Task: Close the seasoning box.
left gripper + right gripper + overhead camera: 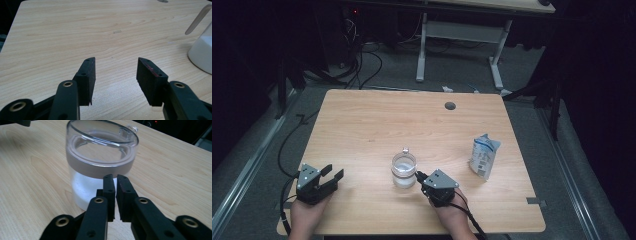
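- My right gripper sits near the front edge of the table, its jaws close together with only a thin gap, their tips right at the clear cup.
- The cup stands upright with white contents low inside.
- My left gripper rests at the front left, jaws spread with nothing between them.
- A white-and-blue pouch stands right of the cup, well apart.

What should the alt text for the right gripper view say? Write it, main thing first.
A clear glass jar with white powder in its lower part stands on a wooden table, just beyond the right gripper. Its black jaws are nearly shut, a thin gap between them, with nothing held.
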### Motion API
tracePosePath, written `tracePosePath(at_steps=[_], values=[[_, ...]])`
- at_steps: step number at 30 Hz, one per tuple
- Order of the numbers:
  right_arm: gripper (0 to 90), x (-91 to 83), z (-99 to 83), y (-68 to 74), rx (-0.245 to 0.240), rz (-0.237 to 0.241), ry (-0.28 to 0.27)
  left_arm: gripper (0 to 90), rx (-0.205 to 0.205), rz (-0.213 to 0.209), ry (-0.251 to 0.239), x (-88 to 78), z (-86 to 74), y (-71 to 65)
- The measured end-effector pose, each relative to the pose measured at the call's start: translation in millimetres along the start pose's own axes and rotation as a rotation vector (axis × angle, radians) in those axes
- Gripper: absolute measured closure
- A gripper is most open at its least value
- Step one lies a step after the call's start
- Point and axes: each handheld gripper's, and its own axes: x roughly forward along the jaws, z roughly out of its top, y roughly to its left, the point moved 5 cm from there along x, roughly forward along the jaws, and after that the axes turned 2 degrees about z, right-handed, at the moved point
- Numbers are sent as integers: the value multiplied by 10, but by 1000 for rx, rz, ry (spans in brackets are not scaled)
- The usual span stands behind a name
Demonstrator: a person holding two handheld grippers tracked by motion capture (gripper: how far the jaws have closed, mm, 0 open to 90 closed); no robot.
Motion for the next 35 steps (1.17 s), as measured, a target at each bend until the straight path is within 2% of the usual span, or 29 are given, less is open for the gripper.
tracePosePath(at_steps=[5,10,13,15,17,19,22,24,28,33,35], values=[[741,-9,-72,-151,32,-23,16,501,2,0,3,0,-4,5],[610,-77,-311,-512,96,-68,64,500,1,-3,12,6,-18,-1],[544,-266,-489,-772,142,-112,72,497,-23,-27,13,1,-10,-19],[508,-407,-571,-895,161,-140,58,492,-25,-50,-6,-33,28,-79],[472,-614,-681,-1003,198,-176,6,476,-6,-62,-6,-25,40,-158],[464,-705,-735,-1040,227,-181,-9,463,6,-70,21,17,7,-192],[464,-759,-753,-1066,227,-194,-20,456,5,-76,49,62,-30,-202],[463,-747,-747,-1070,236,-190,-21,450,-8,-79,38,48,-12,-197],[463,-708,-750,-1053,226,-187,-10,445,-5,-73,30,15,-9,-164],[462,-670,-775,-1048,222,-192,11,437,-10,-80,41,29,-23,-125],[461,-665,-771,-1050,223,-192,9,427,1,-83,47,35,-29,-133]])
